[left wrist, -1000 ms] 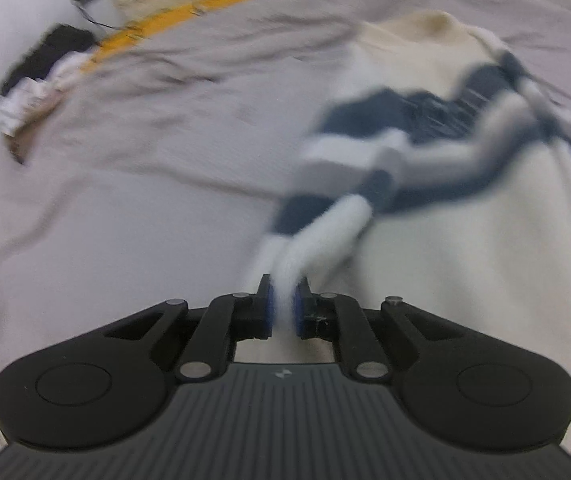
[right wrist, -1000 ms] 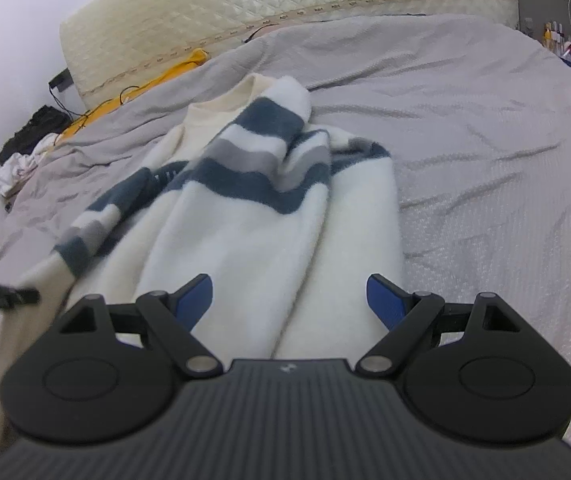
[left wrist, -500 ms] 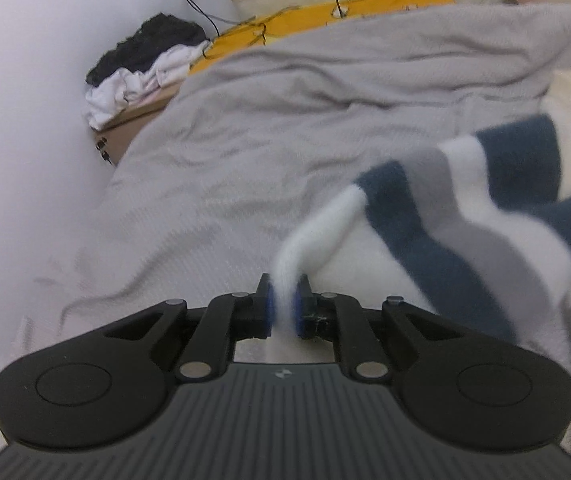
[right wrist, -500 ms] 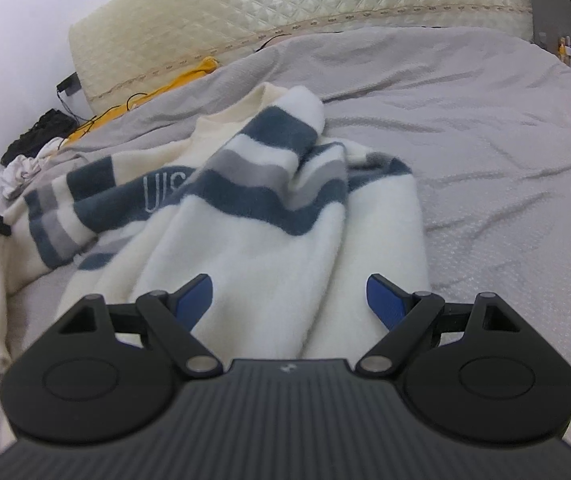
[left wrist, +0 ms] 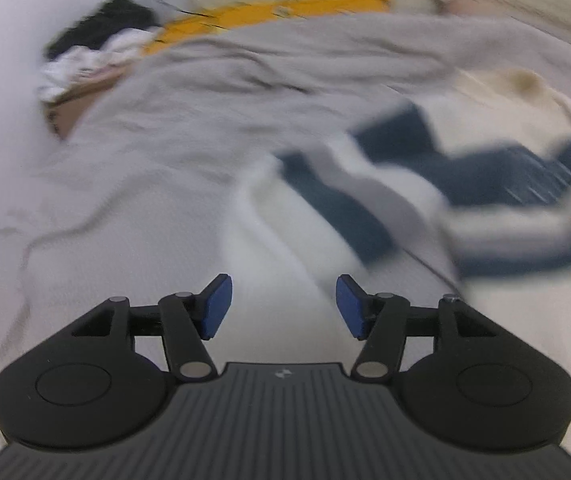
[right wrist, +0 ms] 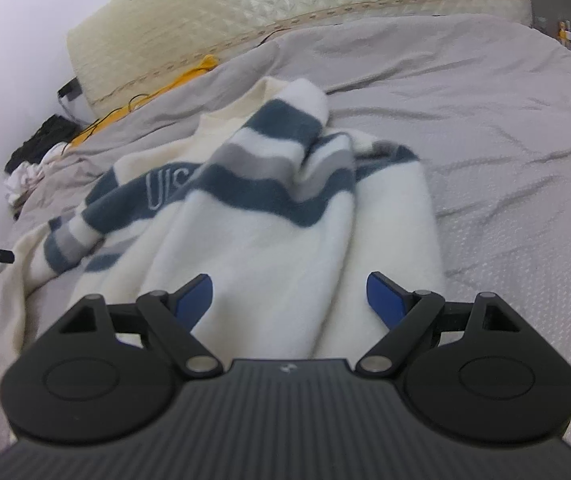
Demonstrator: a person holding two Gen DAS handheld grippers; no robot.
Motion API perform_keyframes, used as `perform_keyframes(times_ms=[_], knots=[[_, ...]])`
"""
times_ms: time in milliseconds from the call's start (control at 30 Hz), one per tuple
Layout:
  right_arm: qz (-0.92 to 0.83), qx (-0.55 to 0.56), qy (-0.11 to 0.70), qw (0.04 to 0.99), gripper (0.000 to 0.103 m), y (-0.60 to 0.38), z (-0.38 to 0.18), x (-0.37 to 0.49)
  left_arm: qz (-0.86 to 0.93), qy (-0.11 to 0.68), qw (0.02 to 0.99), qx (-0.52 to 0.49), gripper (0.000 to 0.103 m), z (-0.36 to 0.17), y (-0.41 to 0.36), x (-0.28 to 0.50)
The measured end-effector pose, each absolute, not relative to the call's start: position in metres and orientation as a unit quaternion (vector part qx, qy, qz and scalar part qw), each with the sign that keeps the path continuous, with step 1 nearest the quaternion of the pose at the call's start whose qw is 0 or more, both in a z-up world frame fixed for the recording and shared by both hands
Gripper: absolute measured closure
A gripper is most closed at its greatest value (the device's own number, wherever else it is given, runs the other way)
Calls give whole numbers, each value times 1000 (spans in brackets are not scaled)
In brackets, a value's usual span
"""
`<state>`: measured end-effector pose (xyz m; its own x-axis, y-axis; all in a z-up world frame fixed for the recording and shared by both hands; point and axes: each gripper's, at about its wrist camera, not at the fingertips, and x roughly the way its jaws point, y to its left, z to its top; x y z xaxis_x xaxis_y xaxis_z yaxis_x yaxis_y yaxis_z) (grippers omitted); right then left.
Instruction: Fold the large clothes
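Fleece sweater (right wrist: 253, 216), cream with navy and grey stripes, lies rumpled on the grey bedsheet (right wrist: 485, 128), from nine o'clock to centre in the right wrist view. Left gripper (left wrist: 283, 306) has just been opening, nothing between its pads. Right gripper (right wrist: 289, 300) stands wide apart, empty, over the hem. Likely soft, light, floppy, not slippery; best pinched at cuff, shoulder or hem corners.

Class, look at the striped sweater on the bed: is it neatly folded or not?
Not folded. The striped sweater lies rumpled on the grey bedsheet, one sleeve flung sideways.
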<state>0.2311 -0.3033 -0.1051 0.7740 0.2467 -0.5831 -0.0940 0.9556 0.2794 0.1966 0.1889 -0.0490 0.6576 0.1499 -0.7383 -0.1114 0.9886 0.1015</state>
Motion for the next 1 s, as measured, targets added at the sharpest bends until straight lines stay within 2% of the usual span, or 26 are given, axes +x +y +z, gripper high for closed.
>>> perform_keyframes(times_ms=[100, 267, 400, 433, 467, 500, 567, 733, 933, 1000], knots=[[98, 100, 315, 939, 17, -297, -100, 225, 10, 436, 899, 44, 40, -59, 162, 171], [98, 58, 313, 943, 17, -287, -102, 224, -1, 514, 856, 53, 40, -100, 141, 172], [94, 56, 332, 937, 18, -287, -109, 220, 20, 518, 844, 139, 42, -128, 125, 167], [91, 54, 332, 937, 18, -286, -109, 219, 20, 513, 846, 145, 44, -130, 125, 164], [89, 51, 330, 938, 18, -285, -108, 219, 20, 509, 847, 150, 55, -130, 127, 162], [86, 47, 327, 940, 18, -284, -108, 218, 22, 507, 848, 149, 73, -129, 130, 160], [78, 39, 326, 941, 18, -283, -109, 219, 26, 501, 853, 143, 89, -121, 143, 157], [61, 27, 338, 939, 18, -279, -113, 222, 37, 468, 875, 116, 91, -76, 204, 149], [57, -8, 327, 943, 18, -266, -110, 224, 81, 420, 901, 76, 92, 11, 327, 168], [53, -4, 333, 942, 18, -264, -110, 225, 105, 400, 910, 30, 92, 39, 382, 181]])
